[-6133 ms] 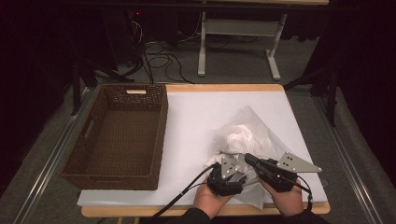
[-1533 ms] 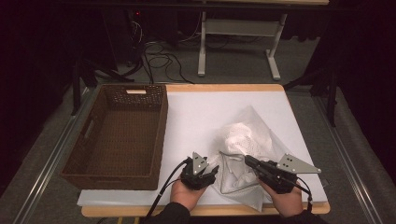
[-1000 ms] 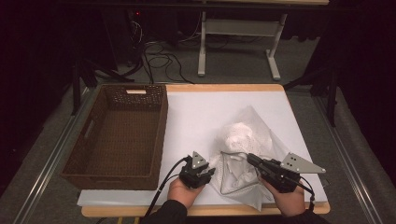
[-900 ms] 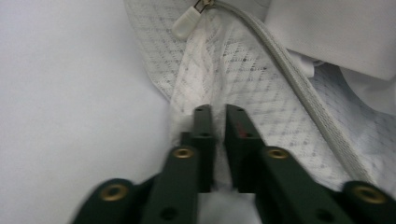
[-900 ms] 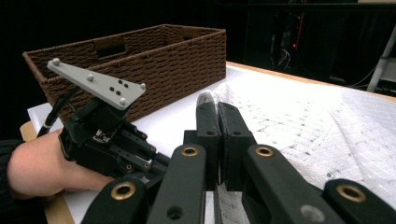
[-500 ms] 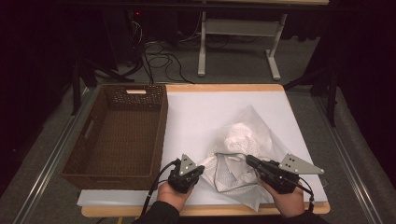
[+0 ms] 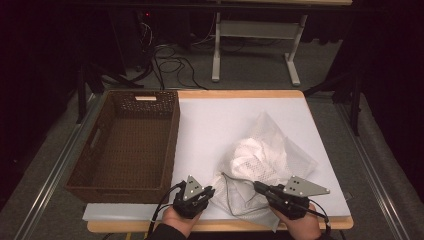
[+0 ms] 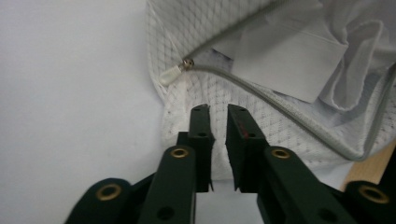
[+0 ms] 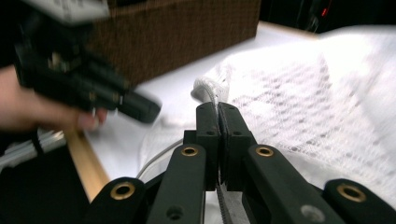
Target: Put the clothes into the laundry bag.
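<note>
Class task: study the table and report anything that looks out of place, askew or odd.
The white mesh laundry bag lies crumpled and skewed, its zipper gaping open with white cloth showing inside. One corner hangs over the table's near edge. The wicker basket sits square.

My jaws stand a narrow gap apart over the near corner of the white mesh bag (image 8: 289,130), and they have just been opening, with nothing pinched between them. Beyond their tips the bag's grey zipper (image 8: 261,93) curves away from its pale pull tab (image 8: 169,74). Folded white cloth (image 8: 299,60) shows through the opening. The white tabletop (image 8: 70,93) lies bare beside it.
</note>
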The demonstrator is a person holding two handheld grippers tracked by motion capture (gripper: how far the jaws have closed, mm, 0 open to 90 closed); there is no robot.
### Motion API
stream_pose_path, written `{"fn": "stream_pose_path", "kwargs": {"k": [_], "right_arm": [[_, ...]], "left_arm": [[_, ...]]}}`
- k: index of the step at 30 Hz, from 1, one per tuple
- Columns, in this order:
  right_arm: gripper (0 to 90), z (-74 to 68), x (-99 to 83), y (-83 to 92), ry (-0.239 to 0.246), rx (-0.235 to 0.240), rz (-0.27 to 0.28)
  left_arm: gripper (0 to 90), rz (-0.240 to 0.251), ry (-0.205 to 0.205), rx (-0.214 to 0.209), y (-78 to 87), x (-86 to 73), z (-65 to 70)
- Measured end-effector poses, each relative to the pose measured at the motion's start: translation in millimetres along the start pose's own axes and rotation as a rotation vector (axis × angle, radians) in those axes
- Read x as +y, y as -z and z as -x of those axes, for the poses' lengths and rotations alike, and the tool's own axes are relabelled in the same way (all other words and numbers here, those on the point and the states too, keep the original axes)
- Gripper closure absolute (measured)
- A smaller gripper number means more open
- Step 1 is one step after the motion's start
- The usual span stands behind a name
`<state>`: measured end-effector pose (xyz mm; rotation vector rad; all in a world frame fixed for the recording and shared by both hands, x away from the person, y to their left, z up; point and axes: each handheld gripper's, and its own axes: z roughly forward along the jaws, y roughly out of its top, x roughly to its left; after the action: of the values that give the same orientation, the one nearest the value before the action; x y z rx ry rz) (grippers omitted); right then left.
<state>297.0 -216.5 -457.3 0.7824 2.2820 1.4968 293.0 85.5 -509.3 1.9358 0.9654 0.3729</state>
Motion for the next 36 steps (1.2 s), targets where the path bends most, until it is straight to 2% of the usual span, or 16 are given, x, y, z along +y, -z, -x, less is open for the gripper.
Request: {"fn": "stream_pose_path", "kwargs": {"k": [3,7,12,16,19,22,26,29,32,36], "right_arm": [[89.5,-4.0,-9.9,-9.3,0.003,0.011,-0.074],[89.6,-4.0,-22.5,-20.6,-0.007,0.009,-0.164],[89.8,1.5,-37.7,-36.2,0.000,-0.032,-0.289],[90.0,10.3,-44.0,-42.4,0.015,-0.081,-0.340],[89.9,20.9,-42.6,-42.6,0.017,-0.123,-0.340],[90.0,42.5,-40.5,-39.7,0.011,-0.165,-0.338],[89.9,66.3,-38.5,-34.8,-0.045,-0.216,-0.320],[89.9,78.8,-37.7,-31.0,-0.059,-0.245,-0.312],[89.7,79.1,-35.9,-24.9,-0.078,-0.242,-0.285],[89.6,59.5,-24.8,-5.8,-0.047,-0.220,-0.192]], "left_arm": [[70.8,0.035,0.005,0.013,1.9,0.9,-0.9],[64.2,0.047,0.008,0.020,0.7,1.3,1.0],[61.8,0.061,0.006,0.025,0.9,2.1,0.8],[61.1,0.075,0.013,0.027,2.0,2.7,-2.1],[61.0,0.079,0.021,0.027,1.5,2.6,-3.7],[60.6,0.083,0.021,0.023,1.0,2.8,-2.7],[59.8,0.084,0.007,0.017,-1.2,4.1,-1.0],[58.7,0.082,0.005,0.013,-3.7,5.2,-0.3],[57.9,0.074,-0.001,0.011,-5.0,4.6,1.4],[56.6,0.078,-0.022,0.010,-5.7,5.3,4.6]]}}
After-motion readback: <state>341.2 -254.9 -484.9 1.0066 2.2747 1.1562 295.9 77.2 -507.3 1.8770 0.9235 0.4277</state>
